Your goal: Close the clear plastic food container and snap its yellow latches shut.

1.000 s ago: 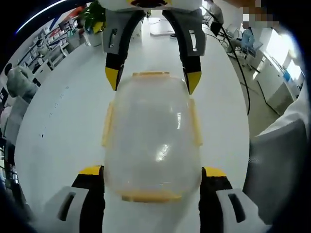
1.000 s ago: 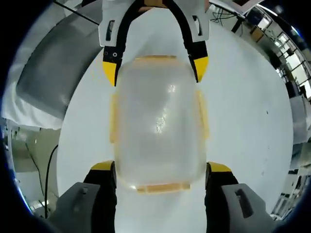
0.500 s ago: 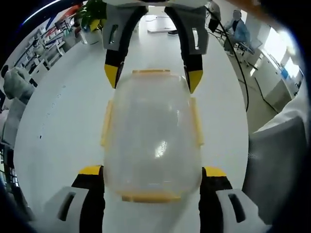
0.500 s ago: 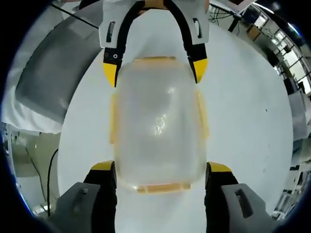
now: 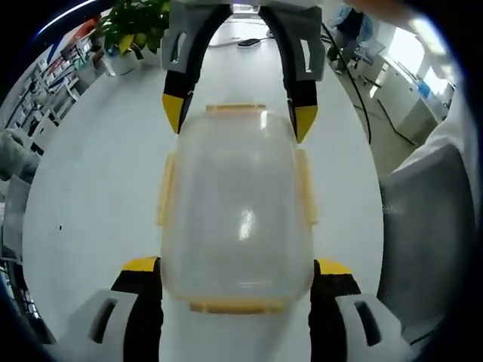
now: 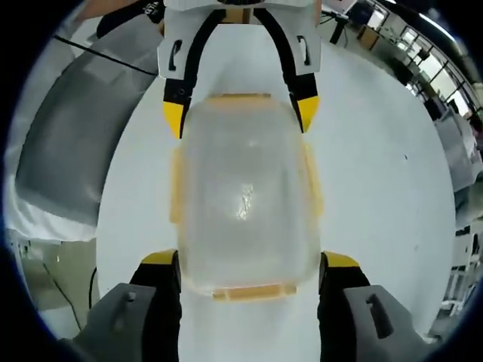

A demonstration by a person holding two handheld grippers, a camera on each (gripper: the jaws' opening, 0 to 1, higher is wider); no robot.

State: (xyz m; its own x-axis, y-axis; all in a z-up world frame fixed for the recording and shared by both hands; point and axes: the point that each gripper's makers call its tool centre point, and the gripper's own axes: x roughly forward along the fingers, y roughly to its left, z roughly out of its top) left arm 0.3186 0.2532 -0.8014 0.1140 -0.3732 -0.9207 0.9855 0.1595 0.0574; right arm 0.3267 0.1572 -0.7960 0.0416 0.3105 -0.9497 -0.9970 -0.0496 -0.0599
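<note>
A: Against the earlier frames the container (image 5: 235, 207) sits at the same place between our fingers in both views; the background behind it has swung, so the cameras turned, not the box.

B: Where does the box lie now?

A: On the white surface (image 5: 90, 188), lid seated on top. In the left gripper view the left gripper (image 5: 235, 268) straddles its near end, fingers spread wide, with one yellow tip on each side of the box. The right gripper (image 6: 249, 264) stands the same way at the opposite end in the right gripper view, also spread wide. Each view shows the other gripper's tips flanking the far end.

B: And the yellow latches (image 5: 165, 190)?

A: Four yellow tabs, one on each side. We judge them unsnapped, since the side pair seems to stand out from the walls (the fisheye bend makes this uncertain).

B: What could go wrong?

A: We see three risks. Pressing one end first could tip the light box and let it skate over the smooth surface. A lid seated askew would keep a tab from catching. A tip pushing on the clear wall (image 6: 245, 204) instead of a tab would flex the wall and shut nothing.
</note>
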